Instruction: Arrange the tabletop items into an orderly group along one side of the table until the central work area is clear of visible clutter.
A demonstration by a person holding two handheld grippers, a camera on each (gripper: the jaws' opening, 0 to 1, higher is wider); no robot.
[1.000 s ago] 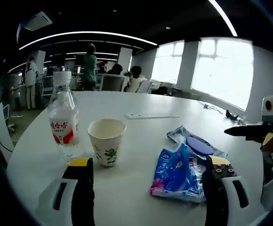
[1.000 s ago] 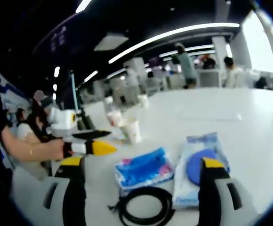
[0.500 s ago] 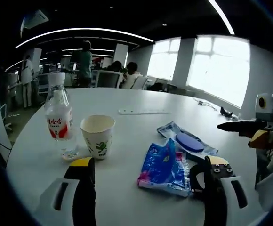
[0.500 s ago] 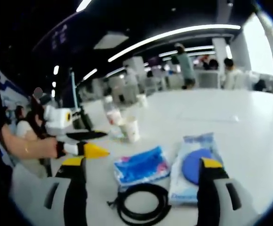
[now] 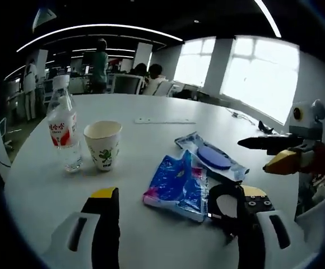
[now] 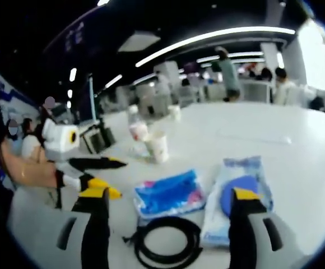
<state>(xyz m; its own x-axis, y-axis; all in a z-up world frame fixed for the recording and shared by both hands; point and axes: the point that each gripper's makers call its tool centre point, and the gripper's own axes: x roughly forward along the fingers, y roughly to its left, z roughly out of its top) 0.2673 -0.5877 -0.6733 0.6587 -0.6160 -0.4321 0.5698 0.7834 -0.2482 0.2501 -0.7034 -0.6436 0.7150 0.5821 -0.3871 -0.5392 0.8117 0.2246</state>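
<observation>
While the right gripper (image 6: pixel 168 204) stands spread over a glossy black cable (image 6: pixel 165 241) coiled at the table's (image 5: pixel 56 185) near edge, its far jaw hides part of the white pouch (image 6: pixel 235 193) with its blue disc. Left gripper (image 5: pixel 176 204) gapes too, holding nothing. Crinkly blue packet (image 5: pixel 176 182) lies mid-table; paper cup (image 5: pixel 102 144) and clear plastic bottle (image 5: pixel 61 131) stand towards the left edge, labels unreadable.

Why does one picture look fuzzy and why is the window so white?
Right gripper view: slightly blurred, so the paper cup and bottle look soft. Left gripper view: sharper, but the windows glare white with no detail. Both views: the fisheye lens bends the ceiling lights into curves.
</observation>
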